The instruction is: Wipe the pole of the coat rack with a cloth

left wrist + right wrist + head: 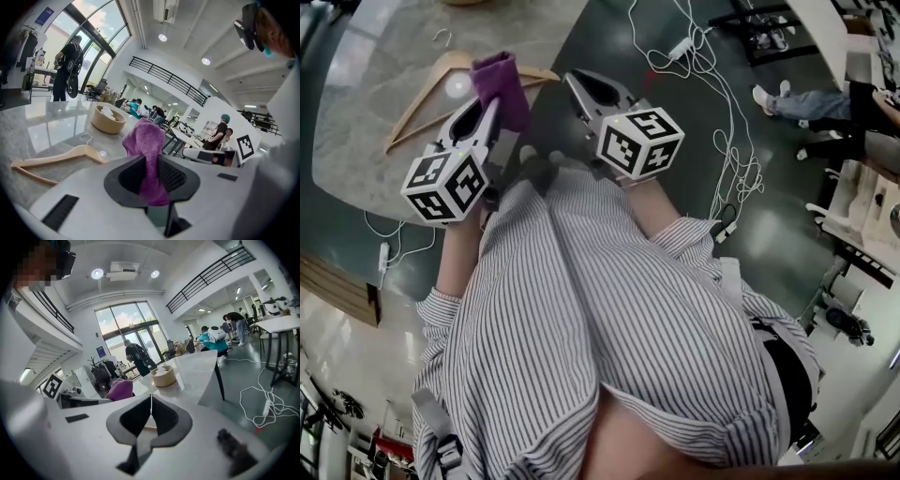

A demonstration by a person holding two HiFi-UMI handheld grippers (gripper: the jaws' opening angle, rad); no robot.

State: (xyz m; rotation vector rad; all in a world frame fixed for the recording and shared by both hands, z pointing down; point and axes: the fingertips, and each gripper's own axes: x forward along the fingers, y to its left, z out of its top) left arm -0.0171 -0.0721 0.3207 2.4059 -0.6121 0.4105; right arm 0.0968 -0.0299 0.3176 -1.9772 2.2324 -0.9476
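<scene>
Left gripper (152, 163): jaws clamped on purple cloth (145, 140); cloth bunches up out of jaws, above table (366, 141) edge. Right gripper (151, 405): jaws fully together, nothing between; just beside left gripper, off table edge, over floor. Wooden hanger (417, 98) flat near same edge. Round bowl (108, 120) farther in on table.

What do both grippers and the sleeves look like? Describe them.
Left gripper and right gripper: pale grey tapered shells, dark ribbed fingers, each carrying a white cube with black square markers. Sleeves: white shirt with fine dark stripes.
</scene>
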